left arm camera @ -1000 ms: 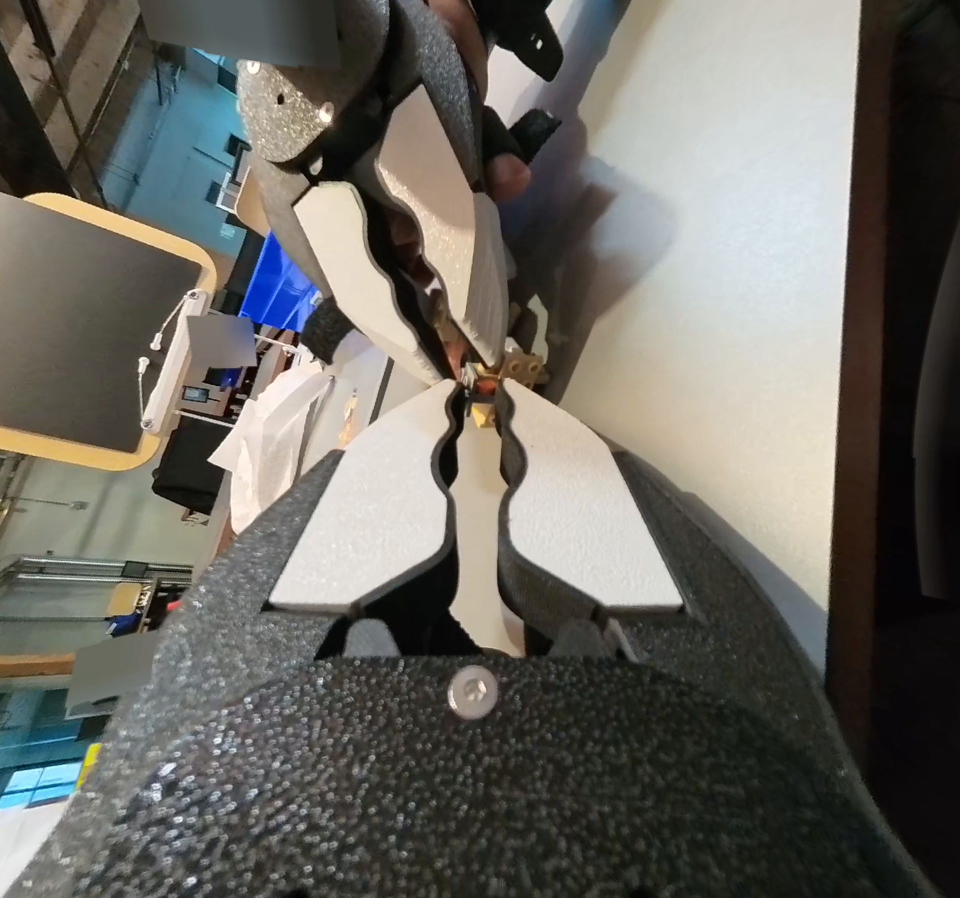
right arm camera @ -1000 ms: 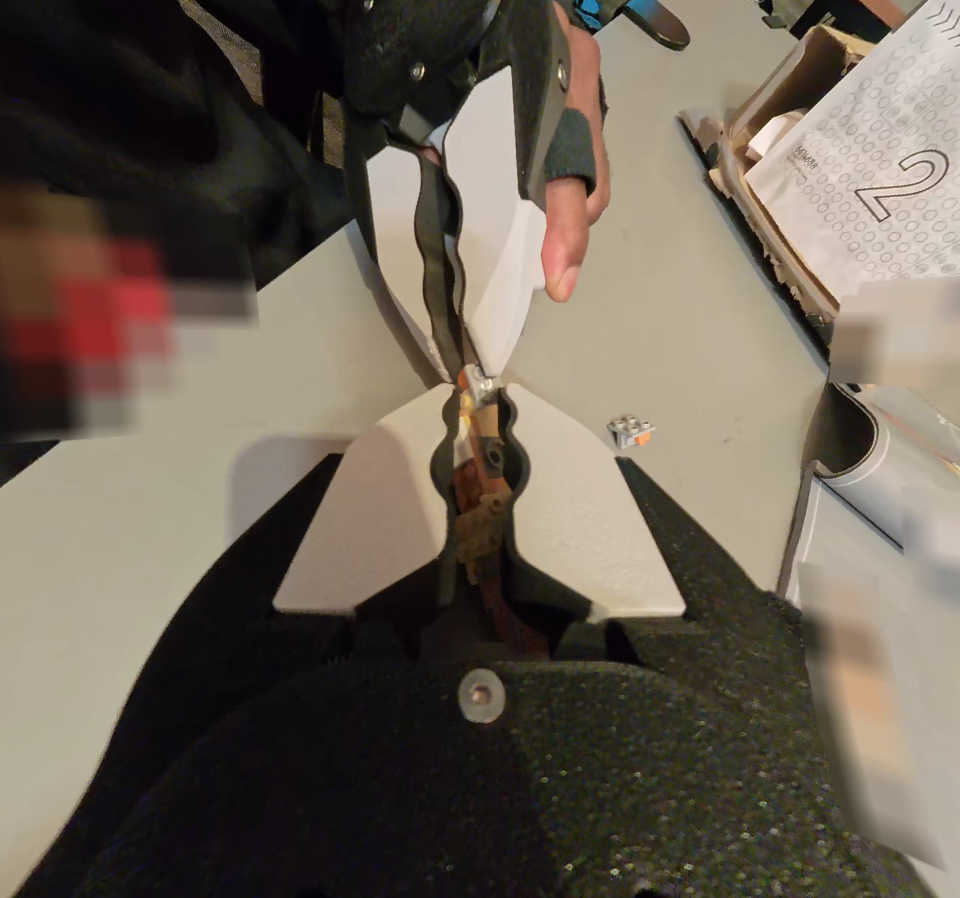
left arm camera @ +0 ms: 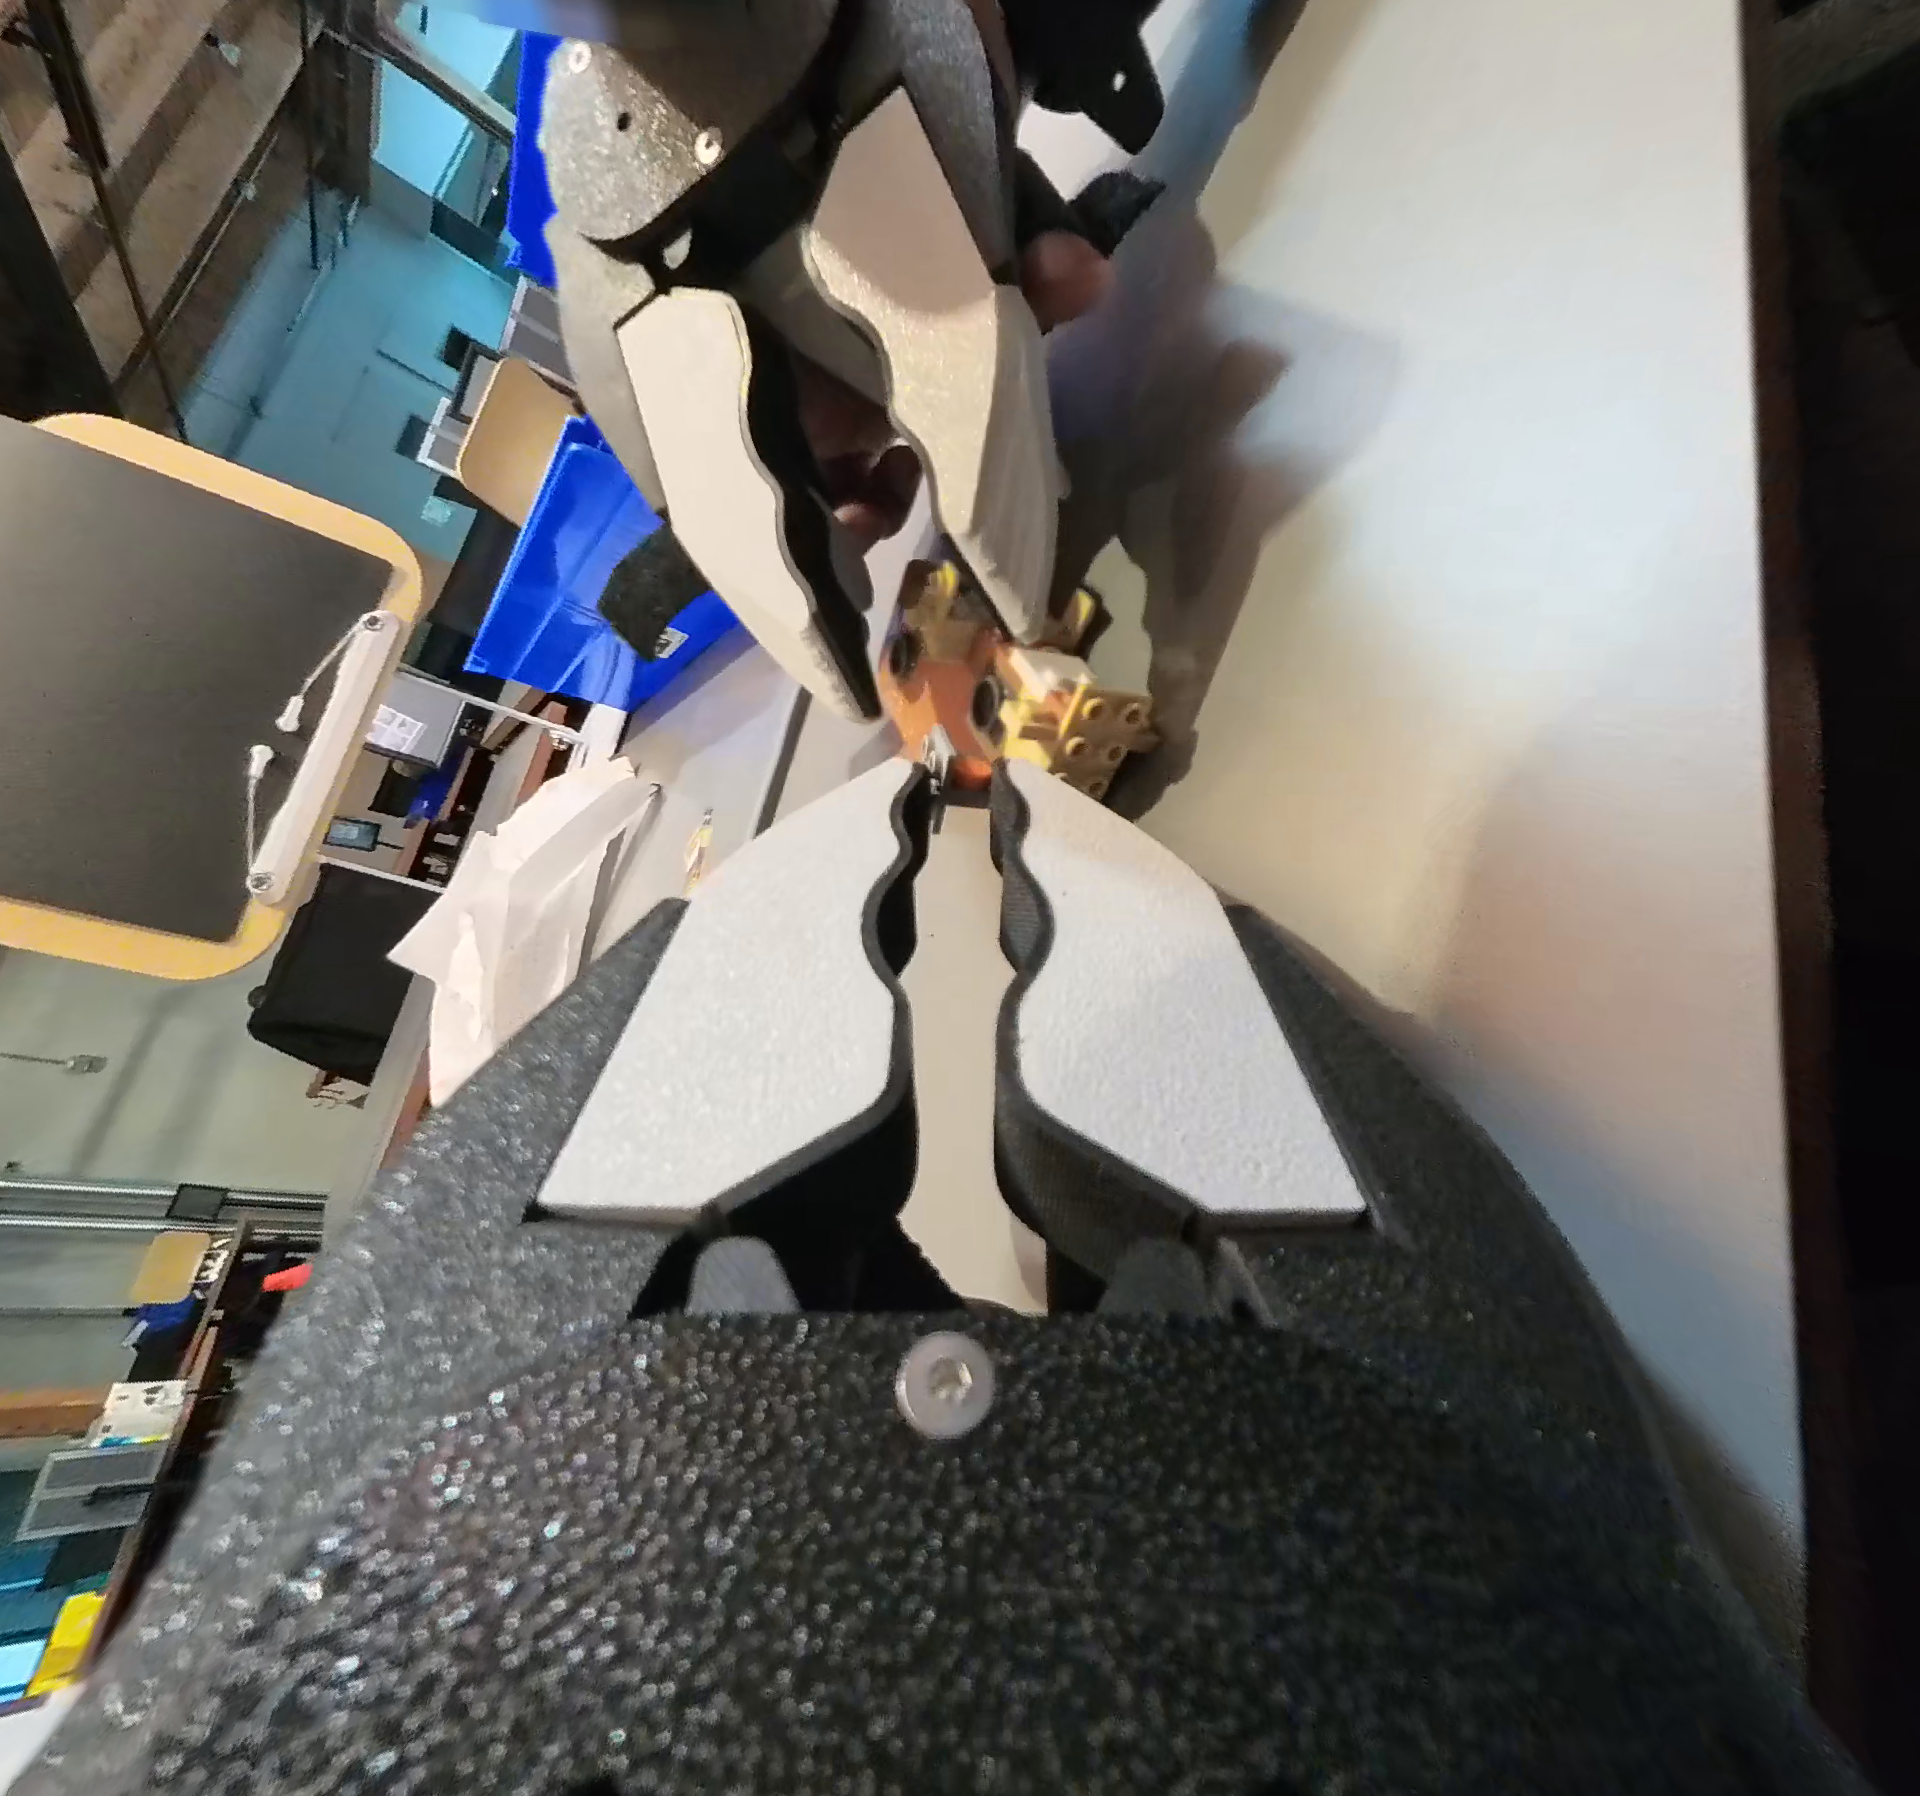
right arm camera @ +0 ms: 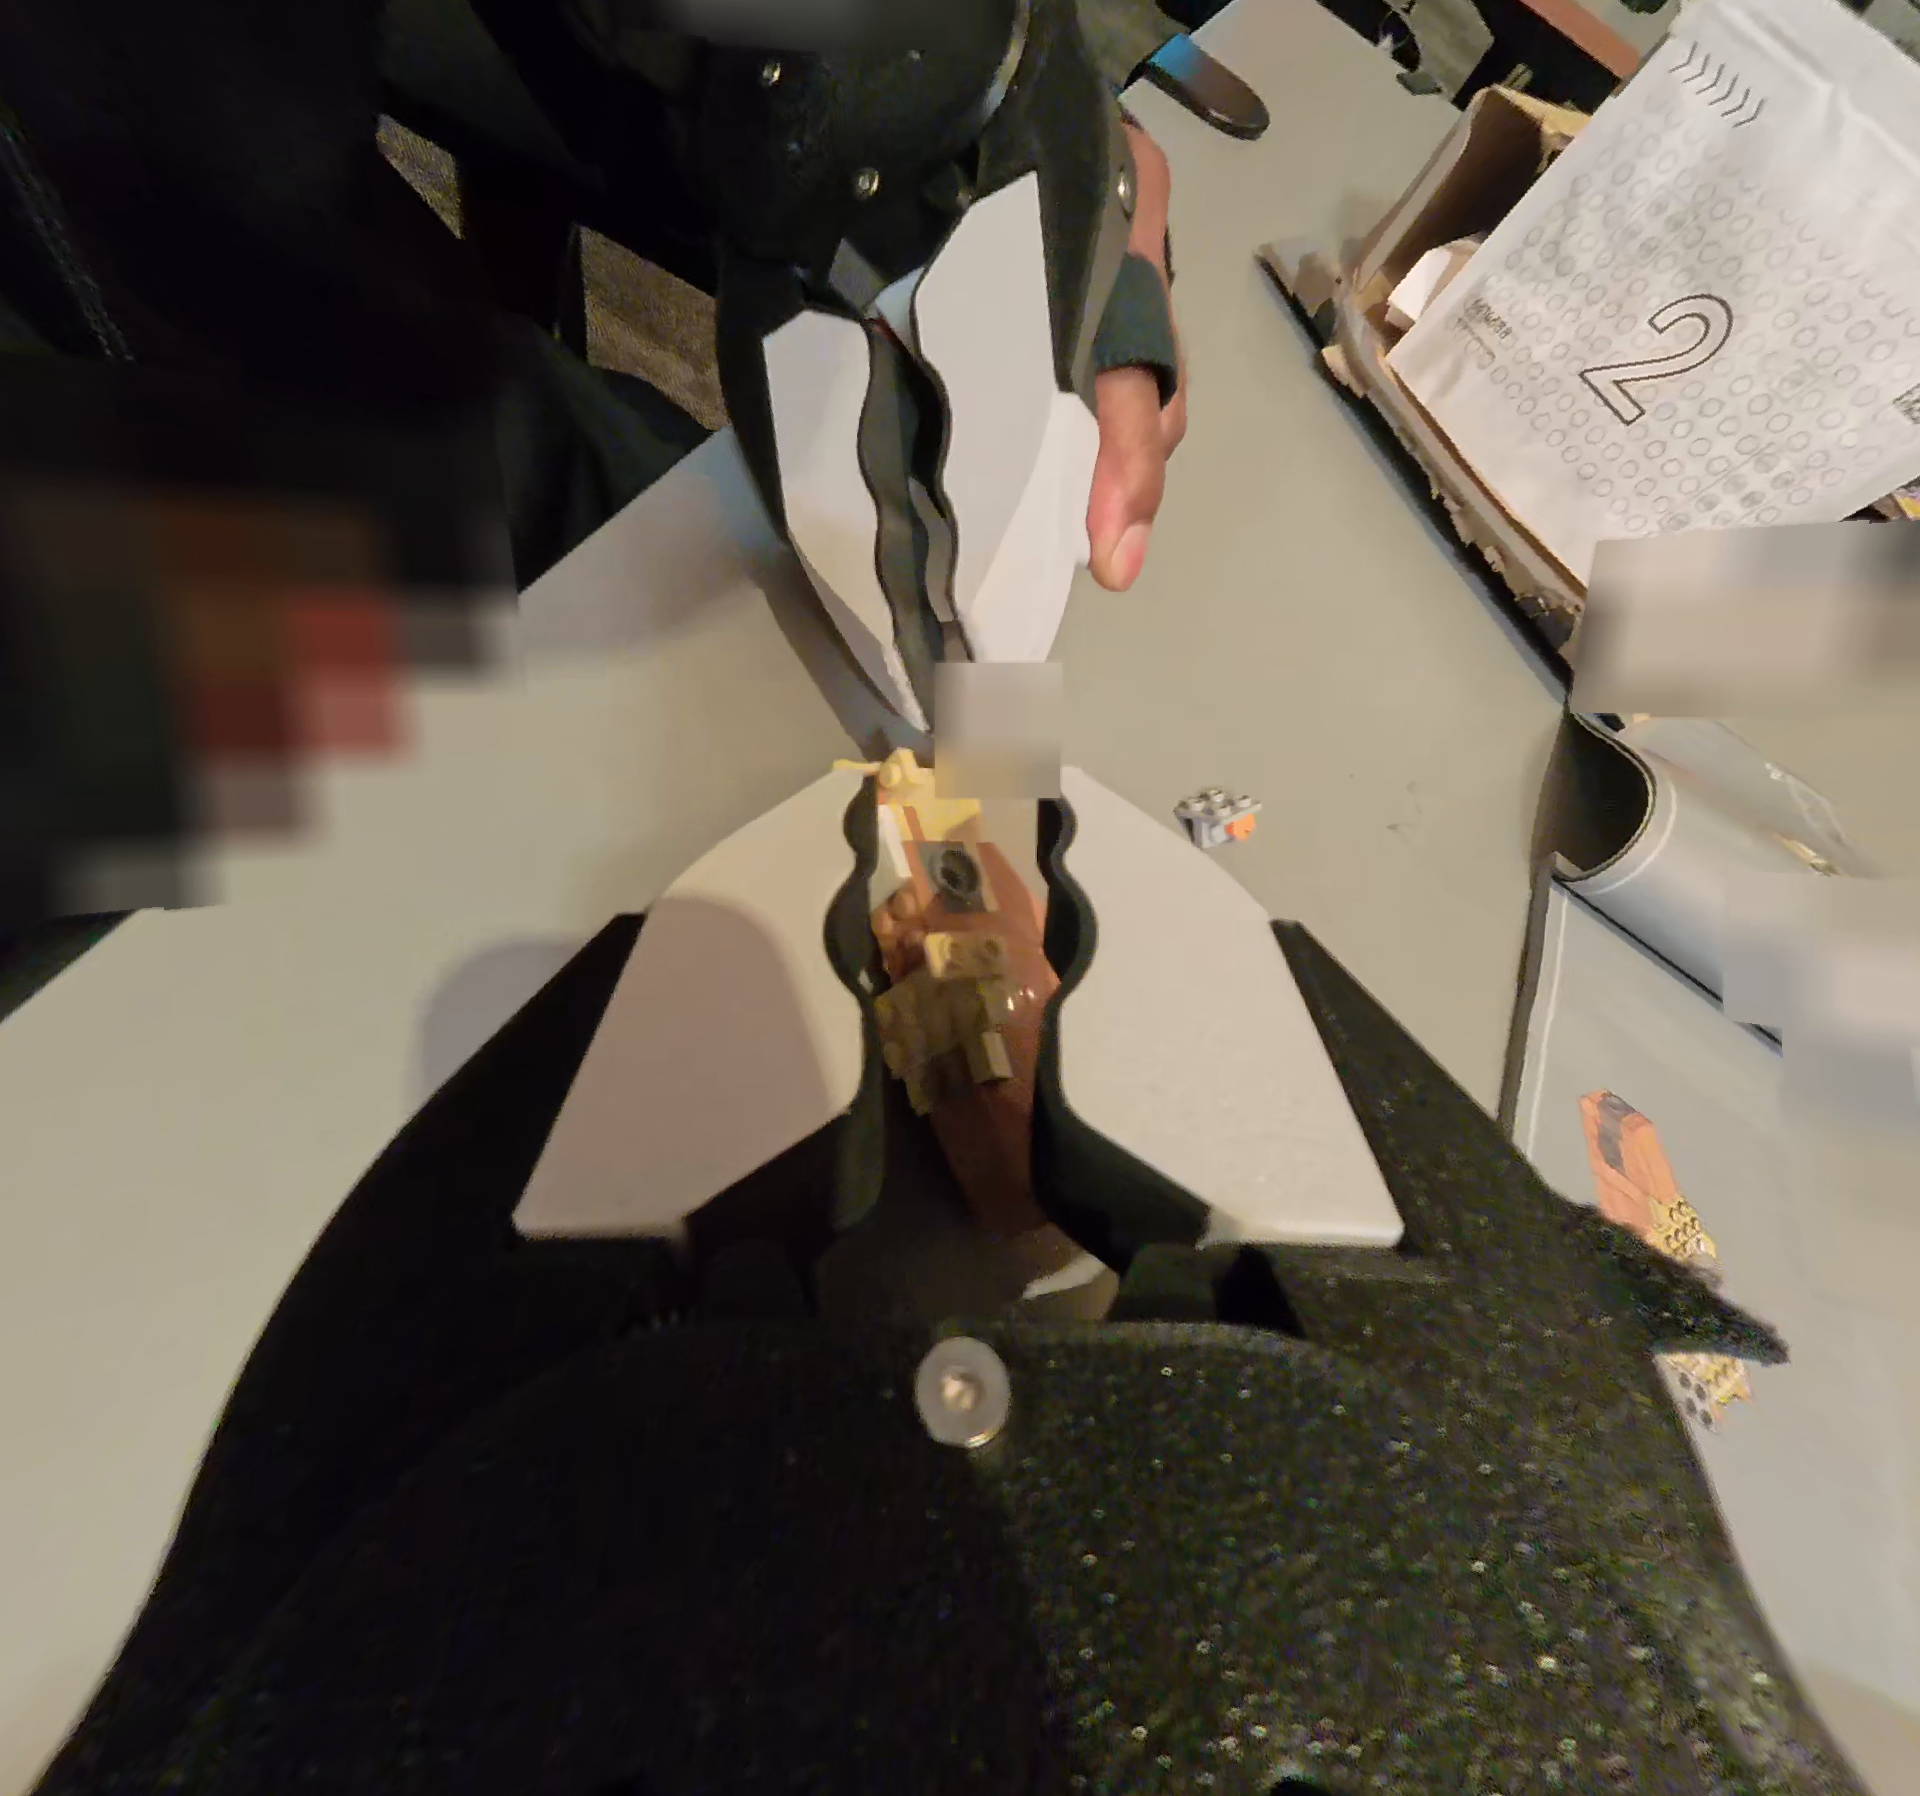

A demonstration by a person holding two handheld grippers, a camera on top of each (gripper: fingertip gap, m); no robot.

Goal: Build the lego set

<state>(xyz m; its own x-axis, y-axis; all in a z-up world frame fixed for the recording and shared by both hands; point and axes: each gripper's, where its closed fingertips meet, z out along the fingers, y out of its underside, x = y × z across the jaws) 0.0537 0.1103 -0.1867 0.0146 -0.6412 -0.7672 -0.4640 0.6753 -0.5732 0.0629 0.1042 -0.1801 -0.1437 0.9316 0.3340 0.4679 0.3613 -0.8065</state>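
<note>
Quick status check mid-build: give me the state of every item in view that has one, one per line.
right gripper: shut on the brown lego assembly.
brown lego assembly: held off the table, partly built.
left gripper: jaws nearly together at the assembly's tip; grip unclear.
small grey brick: loose on the table, unattached.
second brown sub-build: lying on the table, untouched.
numbered paper bag: standing in the cardboard box.

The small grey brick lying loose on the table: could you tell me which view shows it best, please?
The right wrist view: the small grey brick lies unobstructed on the grey table, right of the claw. The left wrist view does not show it.
</note>
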